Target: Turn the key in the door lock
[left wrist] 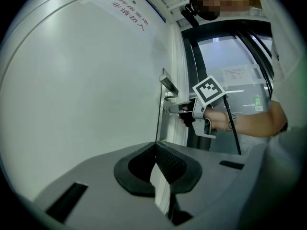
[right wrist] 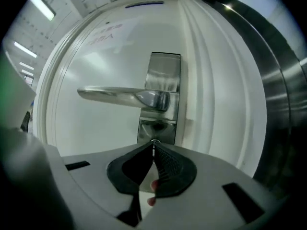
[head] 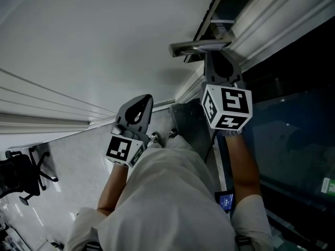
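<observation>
On the white door (right wrist: 96, 128), a steel lock plate (right wrist: 164, 71) carries a lever handle (right wrist: 115, 96). My right gripper (right wrist: 153, 142) is pressed up to the lock cylinder just under the handle. Its jaws are shut, and the key between them is hidden by the pads. Small red bits (right wrist: 153, 186) show behind the pads. In the head view the right gripper (head: 215, 54) sits directly below the handle (head: 196, 47). The left gripper view shows the right gripper (left wrist: 175, 110) at the door edge. My left gripper (left wrist: 157, 145) (head: 144, 99) hangs back from the door, shut and empty.
A dark glass panel in a metal frame (head: 293, 140) stands right of the door. An office chair (head: 21, 174) is on the floor at far left. A printed notice (left wrist: 129, 13) is on the door. A black cable (left wrist: 235, 133) hangs by the right forearm.
</observation>
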A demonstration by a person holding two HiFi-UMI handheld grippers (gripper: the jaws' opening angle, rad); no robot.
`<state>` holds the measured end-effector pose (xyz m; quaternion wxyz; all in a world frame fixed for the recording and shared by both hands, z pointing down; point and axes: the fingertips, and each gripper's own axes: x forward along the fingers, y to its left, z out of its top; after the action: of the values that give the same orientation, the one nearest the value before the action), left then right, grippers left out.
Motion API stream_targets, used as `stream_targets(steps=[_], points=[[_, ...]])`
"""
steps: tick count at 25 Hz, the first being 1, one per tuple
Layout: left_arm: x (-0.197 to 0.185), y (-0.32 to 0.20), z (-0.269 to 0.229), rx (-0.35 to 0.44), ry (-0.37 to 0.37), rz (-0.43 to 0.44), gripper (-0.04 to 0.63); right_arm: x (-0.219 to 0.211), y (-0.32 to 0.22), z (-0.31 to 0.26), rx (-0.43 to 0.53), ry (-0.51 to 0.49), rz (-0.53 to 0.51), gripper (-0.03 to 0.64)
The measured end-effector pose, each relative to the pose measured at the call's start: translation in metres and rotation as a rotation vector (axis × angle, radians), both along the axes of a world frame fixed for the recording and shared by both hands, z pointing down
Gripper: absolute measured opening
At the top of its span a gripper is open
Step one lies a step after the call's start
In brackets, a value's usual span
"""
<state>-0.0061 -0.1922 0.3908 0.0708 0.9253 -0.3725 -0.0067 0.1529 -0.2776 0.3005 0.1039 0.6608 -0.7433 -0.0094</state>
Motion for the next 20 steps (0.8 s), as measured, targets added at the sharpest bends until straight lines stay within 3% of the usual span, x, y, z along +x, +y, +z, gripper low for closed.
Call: stream_targets(steps=[12,17,20], points=[[0.004,0.001,0.001,-0.003,-0.007,0.016,0.005,0.012,-0.001,0.005,-0.118,-0.758,-0.103,0.012],[0.004,0.001,0.002,-0.005,-0.009,0.017,0.005,0.016,-0.002,0.006,-0.149,-0.95,-0.141,0.012],[0.003,0.0,0.002,-0.005,-0.007,0.014,0.005,0.018,-0.003,0.011,-0.181,-1.173,-0.154,0.012]])
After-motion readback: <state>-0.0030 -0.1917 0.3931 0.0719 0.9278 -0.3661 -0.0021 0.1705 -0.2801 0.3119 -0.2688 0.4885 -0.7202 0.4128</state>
